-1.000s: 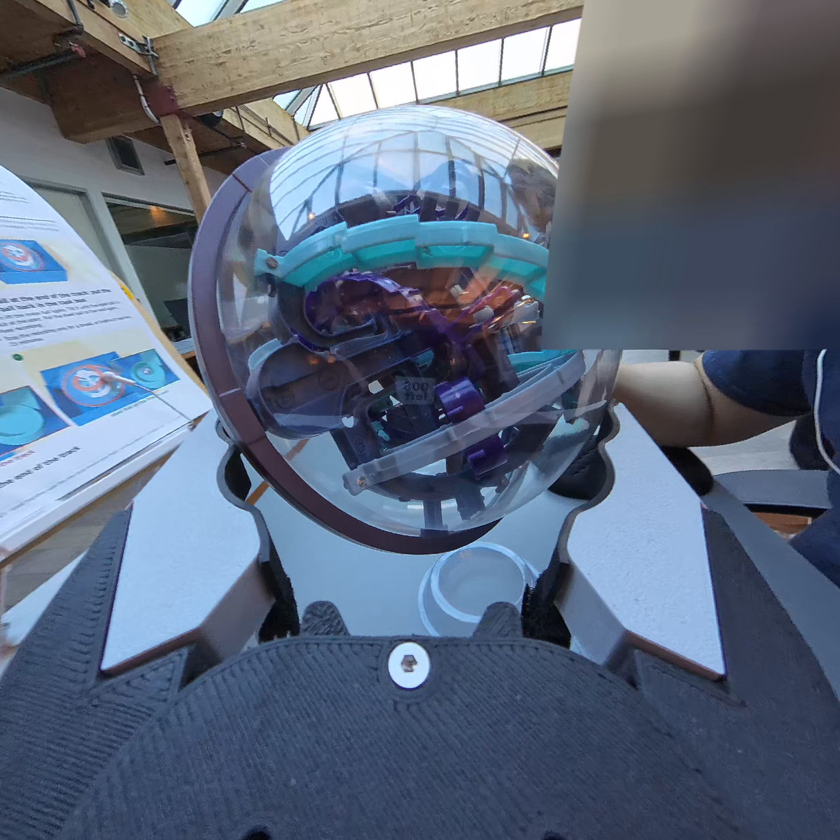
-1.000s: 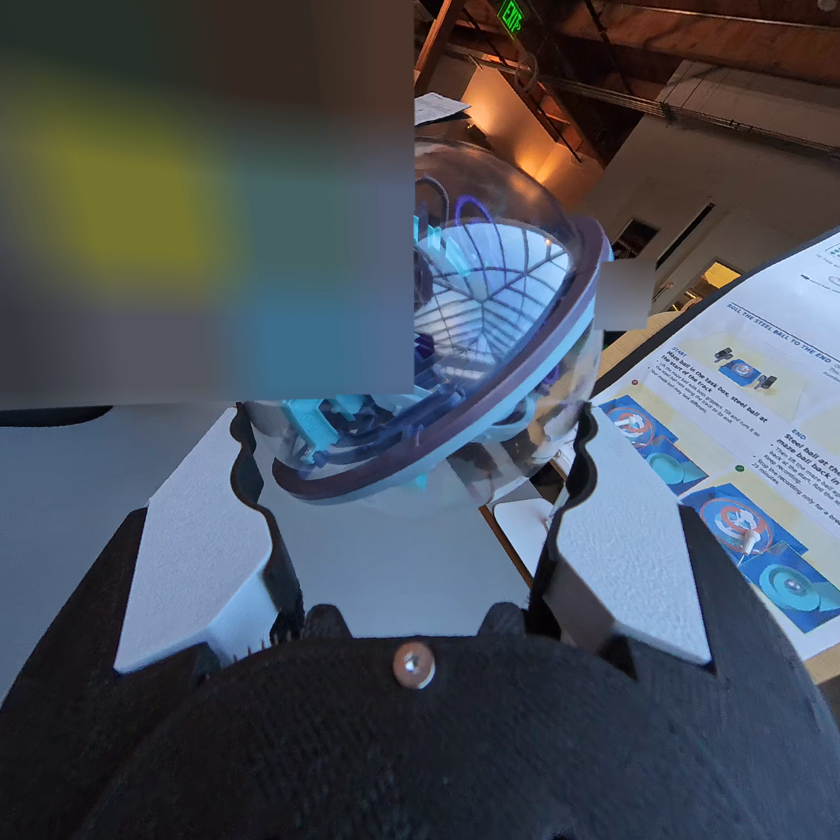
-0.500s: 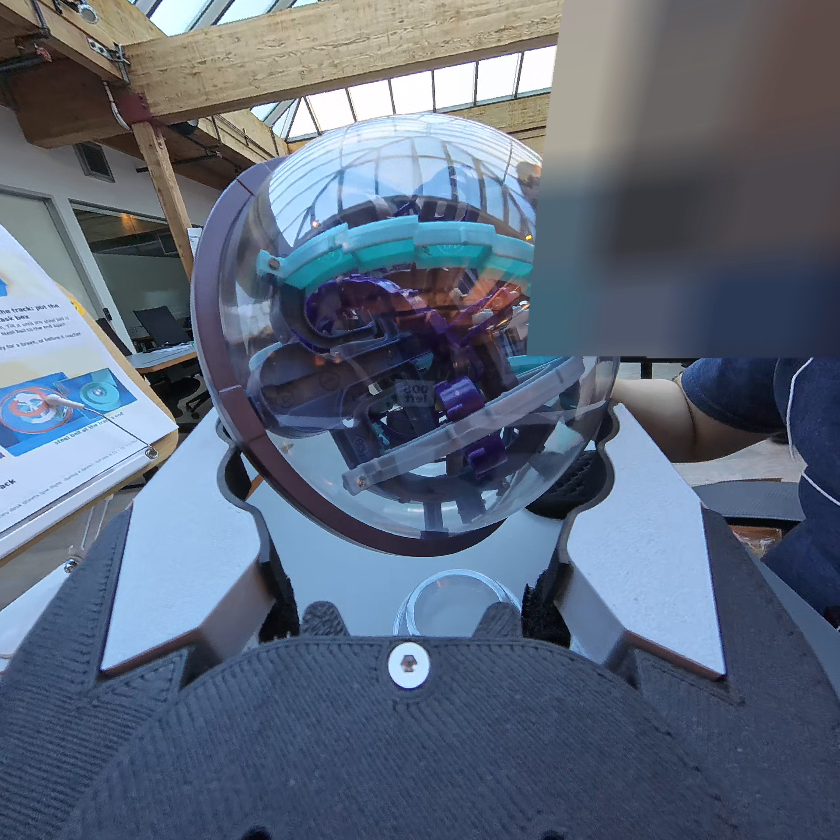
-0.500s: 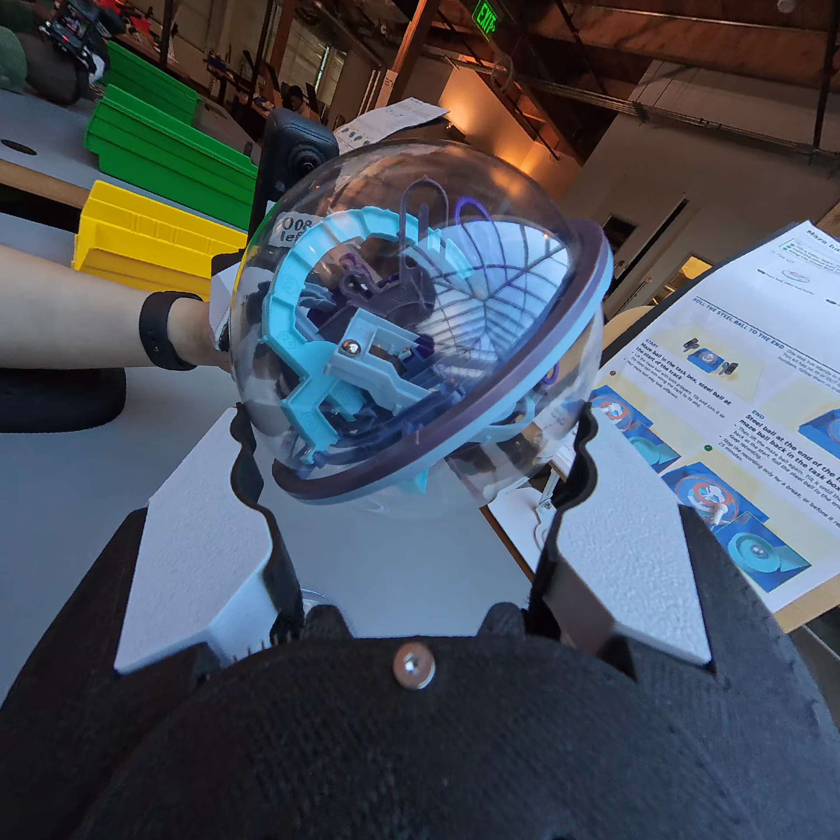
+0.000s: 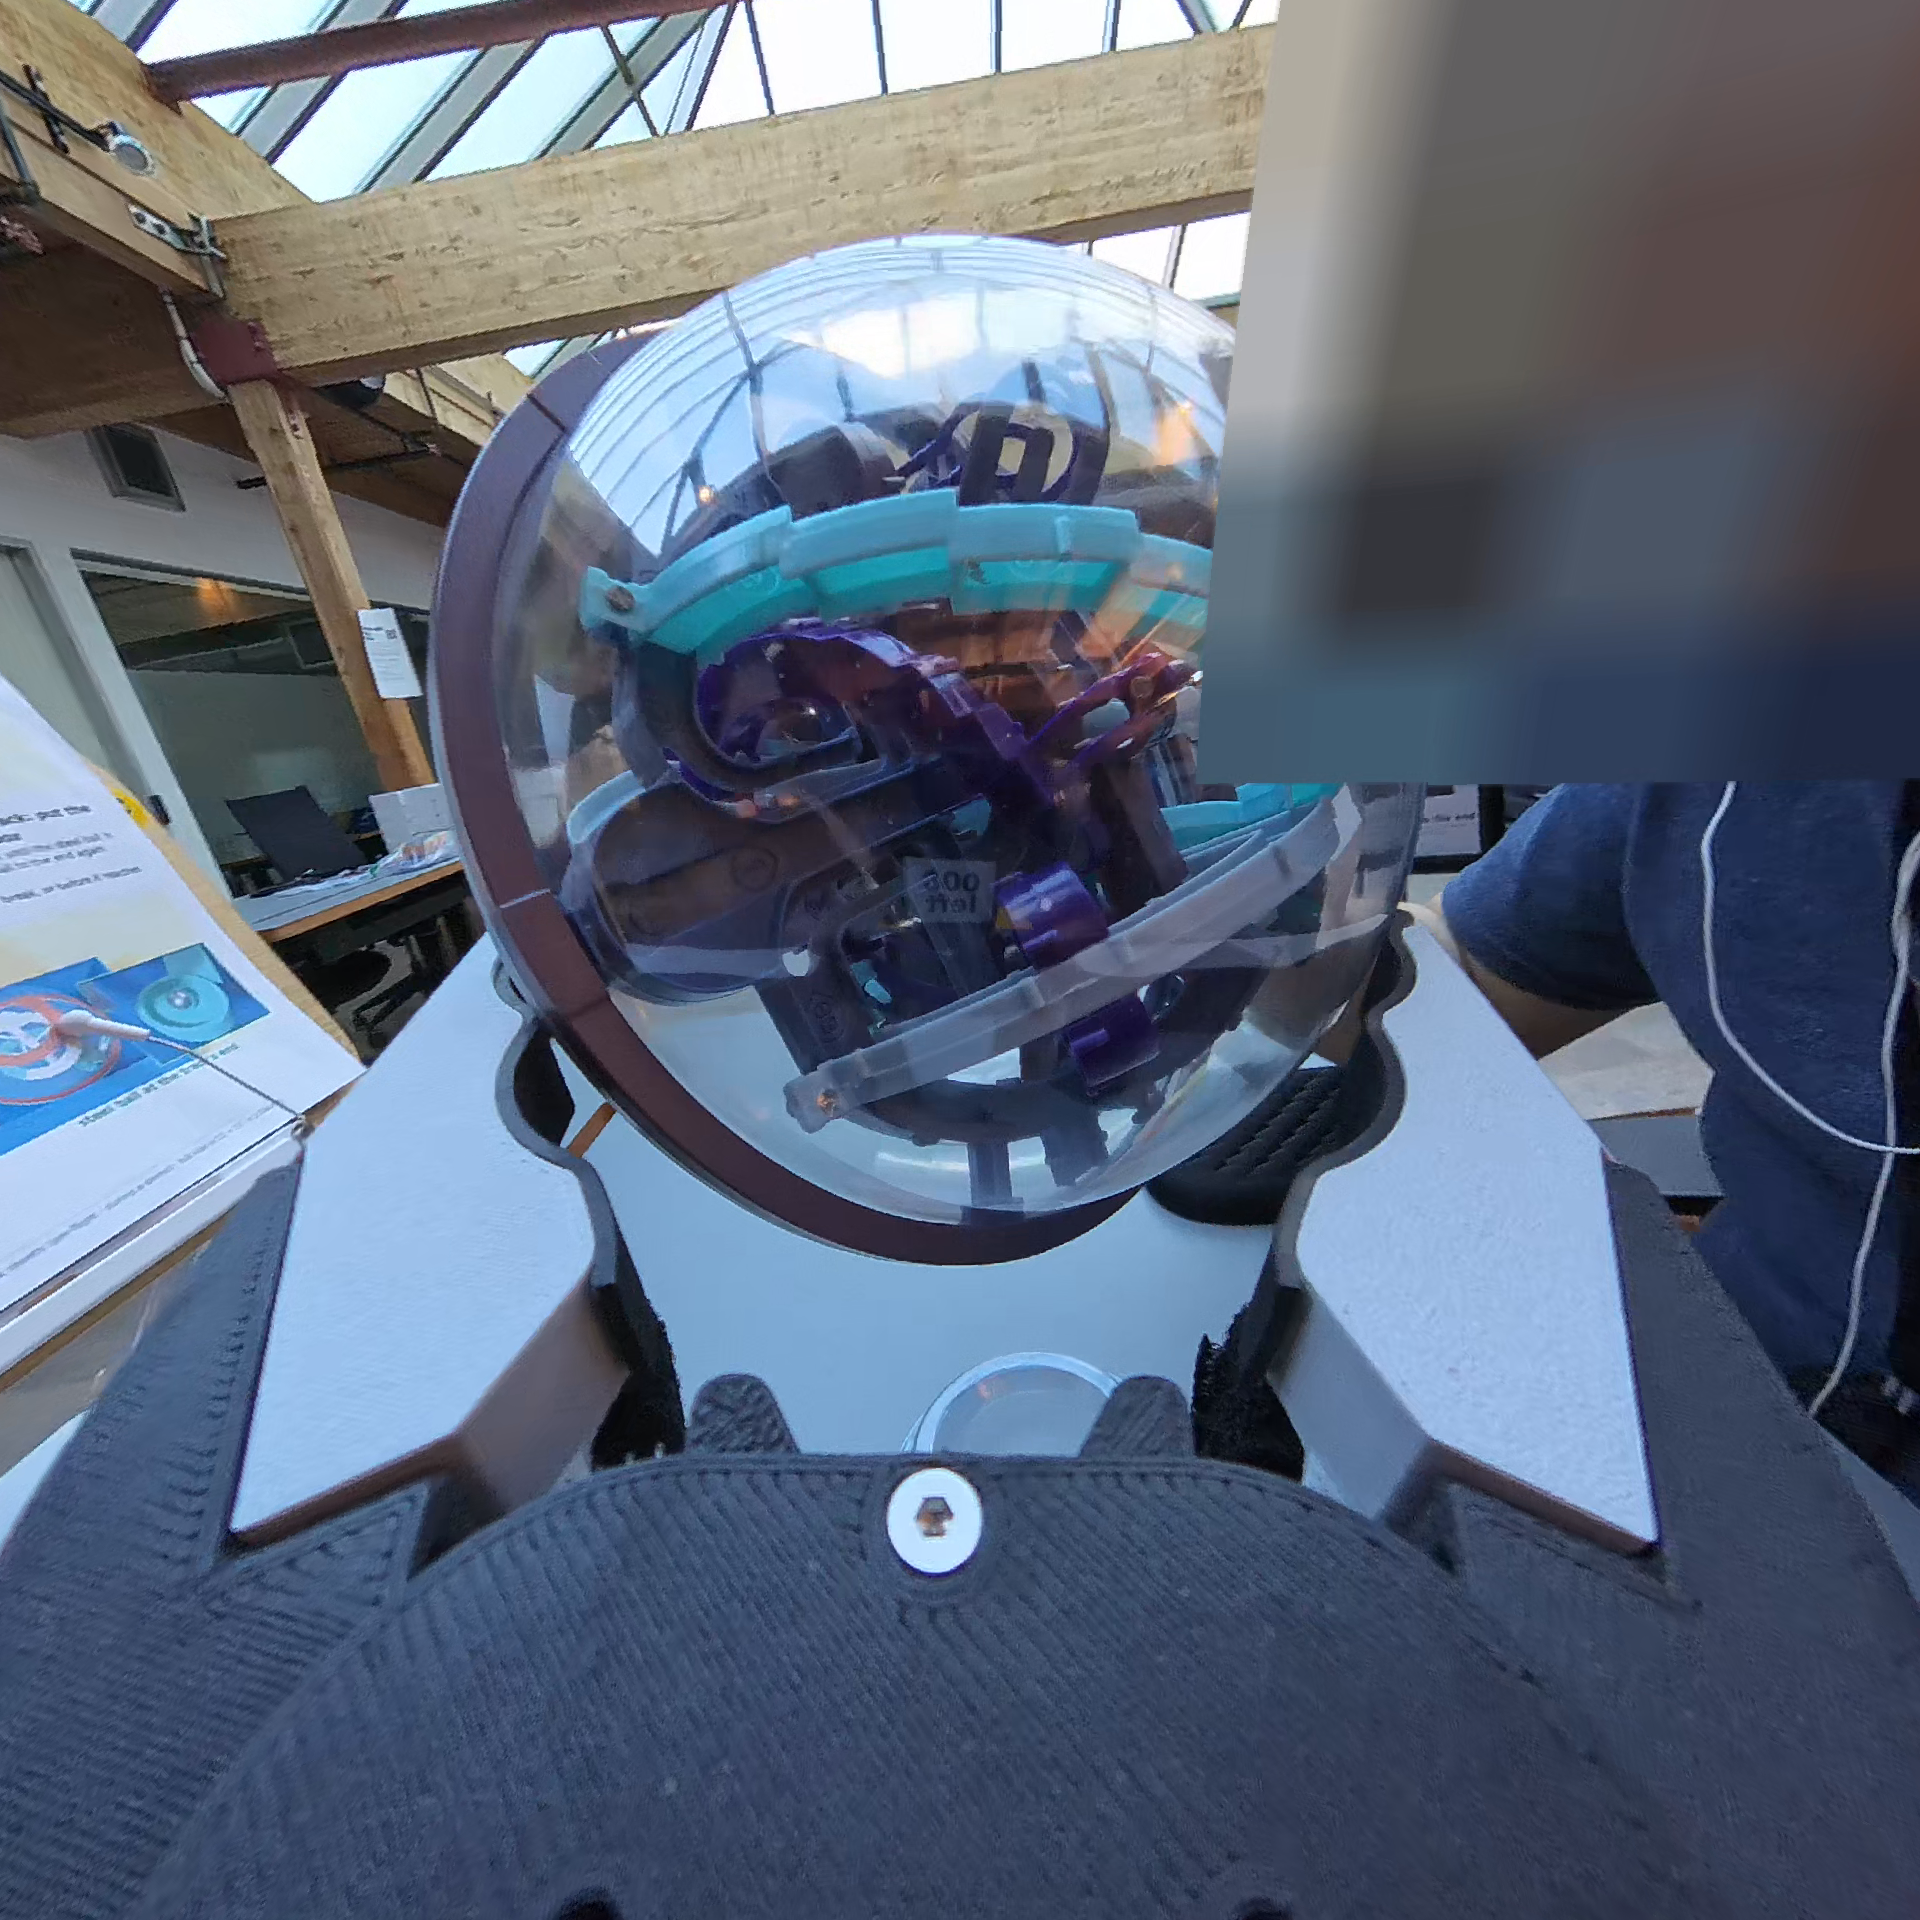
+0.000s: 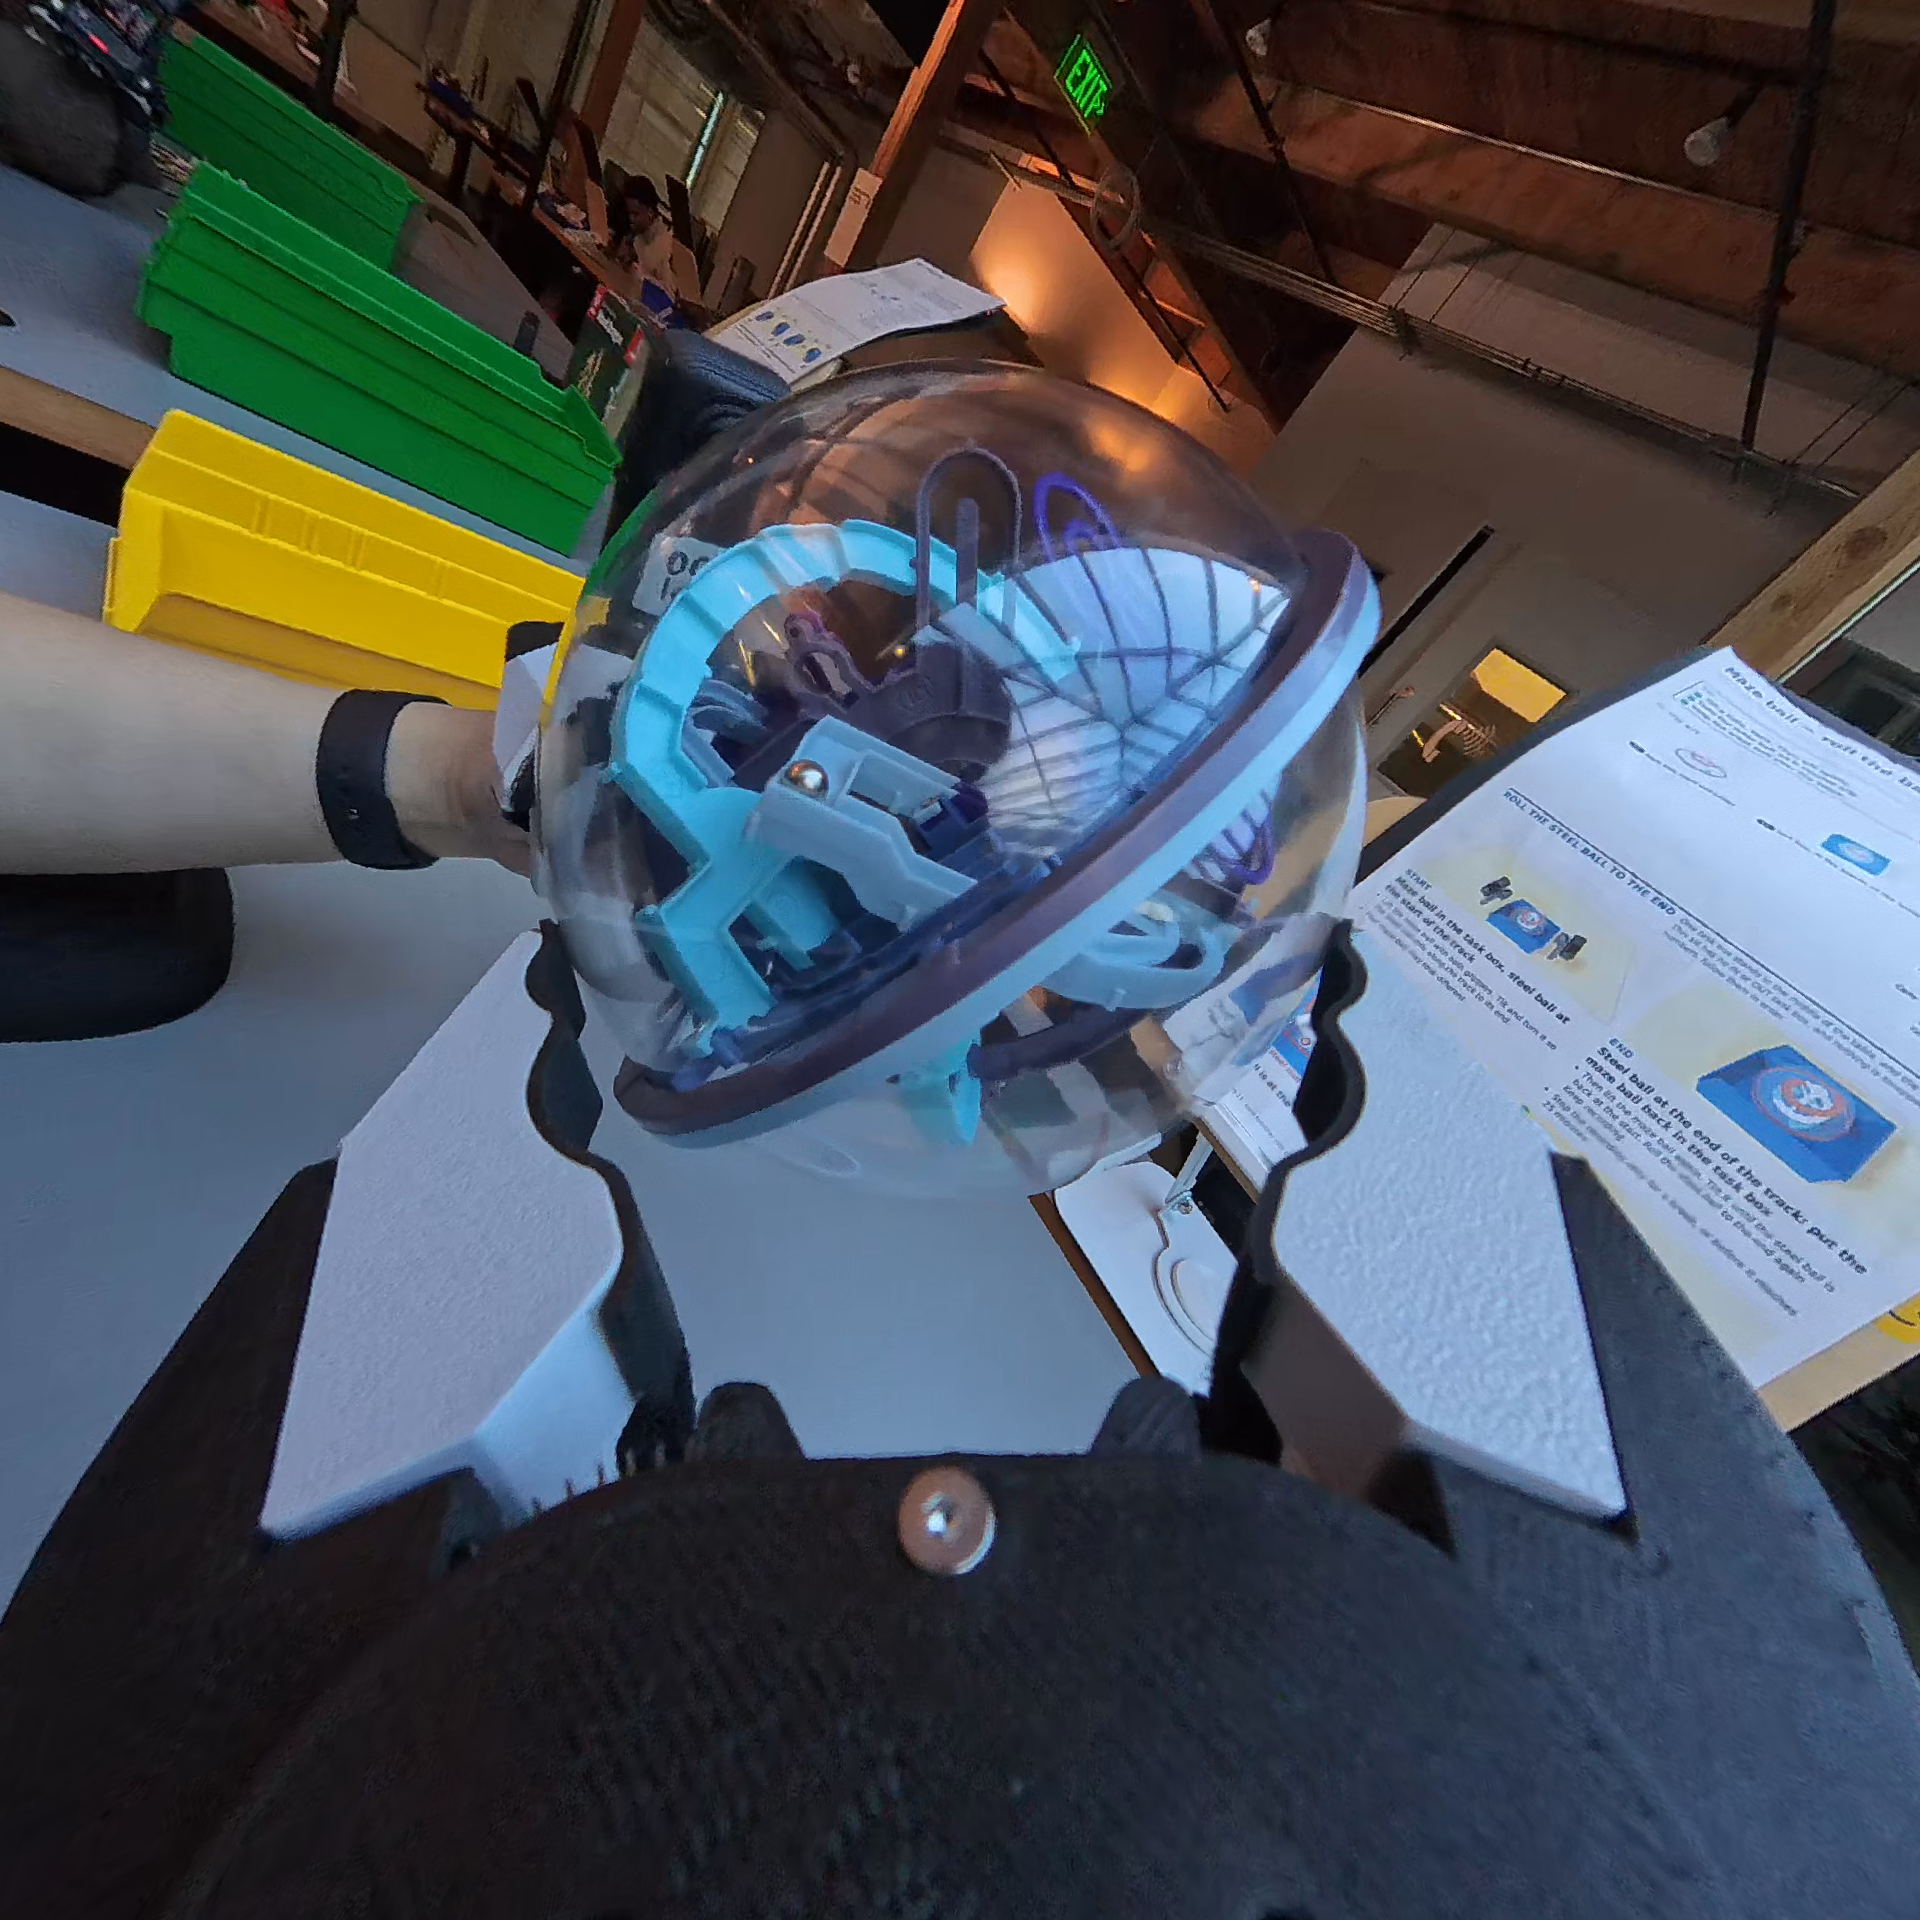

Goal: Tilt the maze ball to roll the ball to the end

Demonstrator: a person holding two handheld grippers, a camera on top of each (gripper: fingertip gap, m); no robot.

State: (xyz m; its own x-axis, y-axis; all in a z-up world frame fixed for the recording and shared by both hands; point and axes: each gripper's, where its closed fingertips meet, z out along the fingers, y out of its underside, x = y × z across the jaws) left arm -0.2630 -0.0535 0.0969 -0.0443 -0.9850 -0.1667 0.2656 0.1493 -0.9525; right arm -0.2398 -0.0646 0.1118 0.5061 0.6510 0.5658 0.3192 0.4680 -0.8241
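The maze ball (image 5: 914, 748) is a clear sphere with a dark purple equator ring and teal, purple and grey tracks inside. It is held up off the table between both grippers. My left gripper (image 5: 951, 1039) is shut on it, with a finger against each side of its lower half. My right gripper (image 6: 940, 997) is shut on the maze ball (image 6: 935, 810) from the opposite side. The small steel ball (image 6: 800, 774) sits on a grey track piece next to the teal arc. The ring is tilted in both views.
An instruction sheet on a stand (image 5: 114, 1039) is at the left and also shows in the right wrist view (image 6: 1662, 987). A clear round cup (image 5: 1013, 1397) sits on the grey table (image 6: 208, 1143) under the ball. Yellow (image 6: 301, 561) and green bins (image 6: 343, 312) stand behind. A person's arm (image 6: 156, 748) reaches in.
Both grippers have swung together with the maze ball in them, so the background has shifted. The instruction sheet has slid left in the left wrist view. The steel ball has kept its place on the grey track.
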